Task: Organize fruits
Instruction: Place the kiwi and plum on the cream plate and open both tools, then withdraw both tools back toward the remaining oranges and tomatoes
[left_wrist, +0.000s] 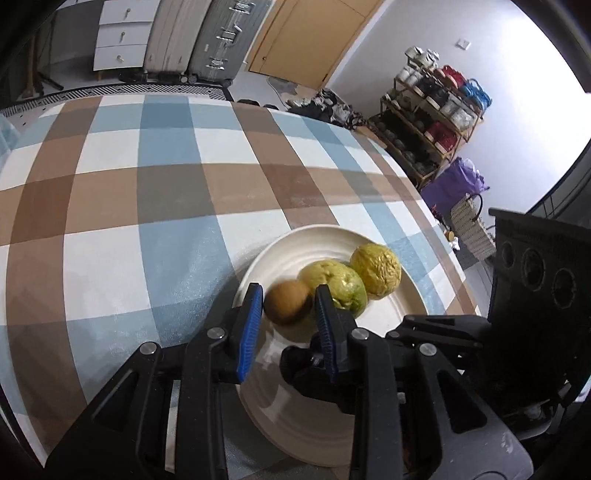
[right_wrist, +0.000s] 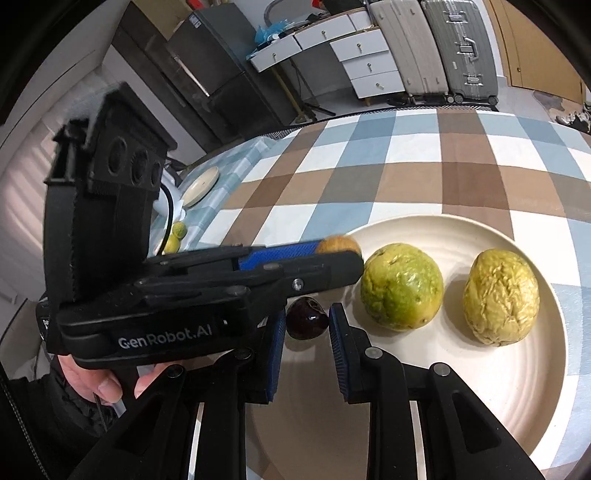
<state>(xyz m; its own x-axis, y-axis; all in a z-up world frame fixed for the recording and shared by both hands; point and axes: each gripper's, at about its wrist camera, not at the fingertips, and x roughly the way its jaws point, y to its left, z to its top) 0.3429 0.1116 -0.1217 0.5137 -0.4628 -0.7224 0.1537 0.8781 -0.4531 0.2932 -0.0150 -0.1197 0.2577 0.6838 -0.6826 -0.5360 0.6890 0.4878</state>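
A cream plate (left_wrist: 314, 240) (right_wrist: 517, 387) lies on the checked tablecloth. On it are a green-yellow guava (left_wrist: 341, 286) (right_wrist: 402, 286) and a wrinkled yellow passion fruit (left_wrist: 376, 269) (right_wrist: 500, 297). My left gripper (left_wrist: 288, 301) (right_wrist: 341, 251) has its jaws around a brown kiwi (left_wrist: 286, 301) (right_wrist: 338, 243), blurred, just over the plate's left part; whether the pads touch it is unclear. My right gripper (right_wrist: 307, 321) is open with a dark red cherry (right_wrist: 307, 317) between its fingers at the plate's near-left edge. The right gripper's body shows at the right of the left wrist view (left_wrist: 535, 277).
A small cream saucer (right_wrist: 201, 184) and small green-yellow fruits (right_wrist: 175, 236) lie at the table's far left behind the left gripper. A white object with a black cable (right_wrist: 170, 206) is beside them. The table edge runs close on the right (left_wrist: 443, 229); shelves and suitcases stand beyond.
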